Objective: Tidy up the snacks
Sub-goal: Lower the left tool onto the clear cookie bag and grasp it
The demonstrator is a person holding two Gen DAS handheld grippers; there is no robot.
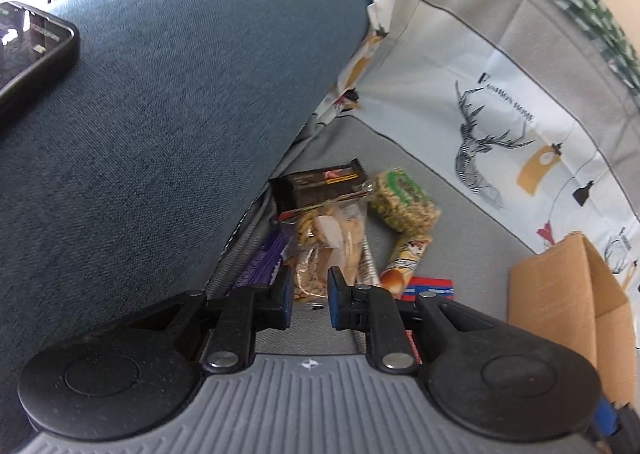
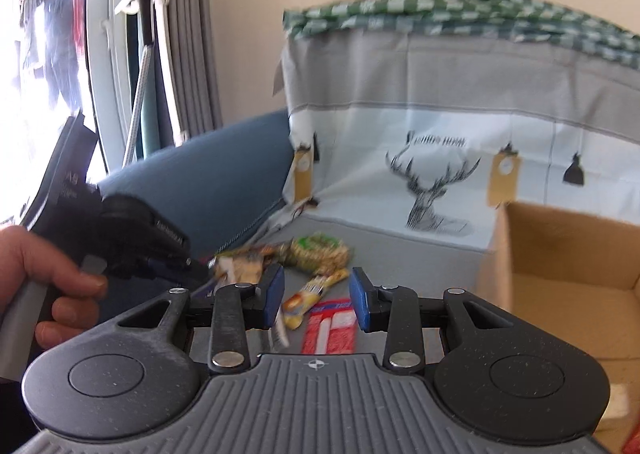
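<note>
A pile of snacks lies on the grey sofa seat [image 1: 448,254]: a clear bag of nuts [image 1: 328,242], a dark chocolate bar [image 1: 320,184], a green-labelled peanut brittle pack [image 1: 404,198], a yellow wafer bar [image 1: 404,258], a purple wrapper [image 1: 264,258] and a red packet [image 1: 432,288]. My left gripper [image 1: 310,294] is open and empty, just above the near end of the nut bag. My right gripper [image 2: 316,294] is open and empty, above the wafer bar [image 2: 312,294] and red packet [image 2: 332,330]. The left gripper [image 2: 132,238] shows at the left in the right wrist view.
An open cardboard box [image 2: 568,274] stands on the seat at the right, also in the left wrist view [image 1: 568,294]. A blue sofa armrest [image 1: 168,126] with a phone [image 1: 28,50] on it is at the left. A deer-print cloth [image 2: 432,182] covers the backrest.
</note>
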